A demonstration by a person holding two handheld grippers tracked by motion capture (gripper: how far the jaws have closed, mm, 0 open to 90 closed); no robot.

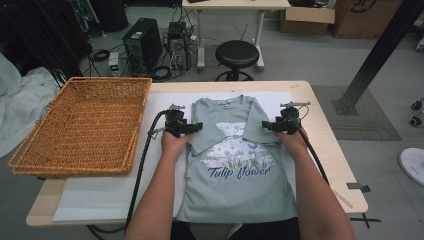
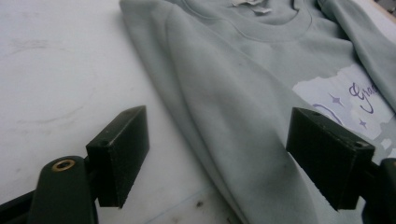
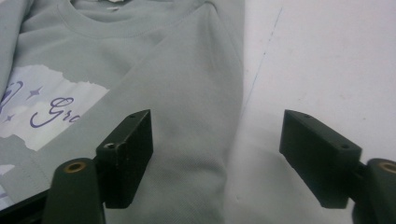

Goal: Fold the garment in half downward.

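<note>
In the high view, a grey shirt (image 1: 235, 165) lies flat and face up on a white sheet (image 1: 100, 200) on the tabletop (image 1: 325, 150), collar away from the person, both sleeves folded in over the chest. Its print reads "Tulip flower" (under a bunch of purple flowers). The left gripper (image 1: 192, 129) sits at the shirt's left shoulder edge, and the right gripper (image 1: 267, 125) at the right shoulder edge; each points inward. A wicker basket (image 1: 80, 125) stands well left of the shirt, partly over the tabletop's edge.

In the left gripper view, the jaws stand wide apart and grip nothing. The folded sleeve edge of the shirt (image 2: 233, 102) runs between them; one jaw is over the bare sheet (image 2: 56, 70), the other over cloth.

In the right gripper view, the jaws are likewise wide and hold nothing. The shirt's (image 3: 177, 93) folded edge lies between them, with one jaw over cloth and the other over the sheet (image 3: 327, 60).
</note>
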